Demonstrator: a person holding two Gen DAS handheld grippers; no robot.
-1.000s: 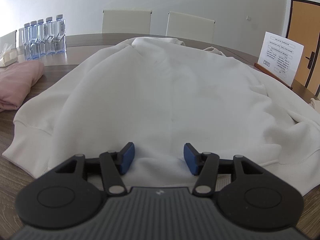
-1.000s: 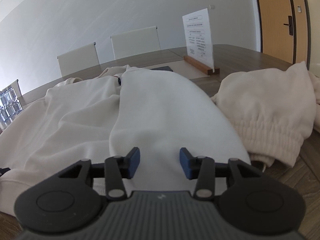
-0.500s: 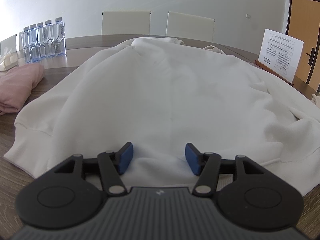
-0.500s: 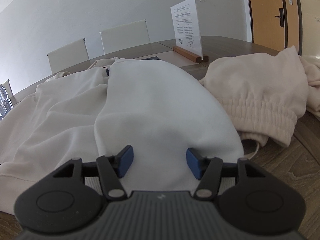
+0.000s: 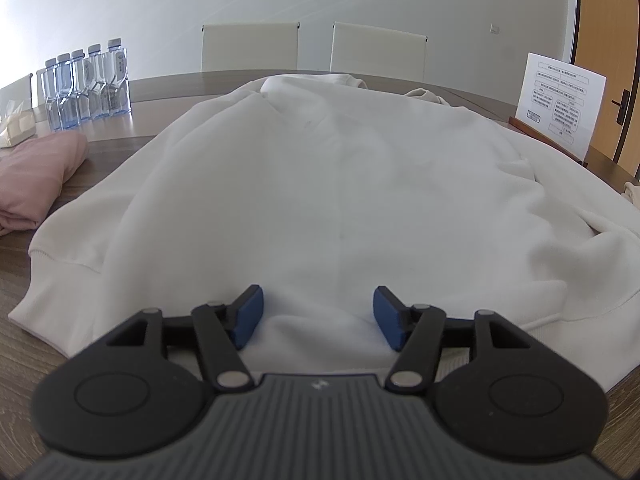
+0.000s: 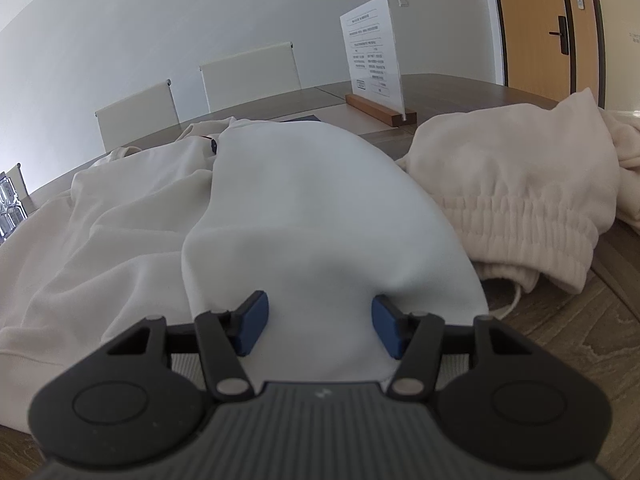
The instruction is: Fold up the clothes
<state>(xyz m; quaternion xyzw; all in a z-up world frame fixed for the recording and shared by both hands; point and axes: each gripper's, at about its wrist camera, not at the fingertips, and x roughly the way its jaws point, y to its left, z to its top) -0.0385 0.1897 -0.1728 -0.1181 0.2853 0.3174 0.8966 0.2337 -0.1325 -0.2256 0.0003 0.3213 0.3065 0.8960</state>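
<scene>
Across the wooden table (image 5: 24, 300) we see a white sweatshirt (image 5: 340, 184) spread out, its hem towards us and its neck at the far end, near two pale chairs (image 5: 250, 46). It covers most of the table in the left wrist view. We judge it a thick, soft fleece: light enough to lift by an edge, limp, certain to sag and drag, and not slippery against the wood grain. The ribbed hem (image 5: 60, 264) and cuffs look the firmest places to take hold, since a doubled edge gives the pads something to bite.

In the right wrist view a sleeve (image 6: 320, 216) lies folded along the body, running away from us, and we would pinch it near its close end.

To the right sits a heap of cream garments (image 6: 520, 192) with a gathered waistband, touching the sweatshirt's side. To the left lies a folded pink garment (image 5: 36, 176), apart from it.

Smaller things stand further off: a row of water bottles (image 5: 86, 84) and a printed sign (image 5: 560, 104) in a wooden base.

The left tongs (image 5: 318, 316) stand about half open over the hem, gripping nothing. The right tongs (image 6: 319, 326) are closing, sleeve cloth between the pads (image 6: 252, 322) but not yet pinched.
</scene>
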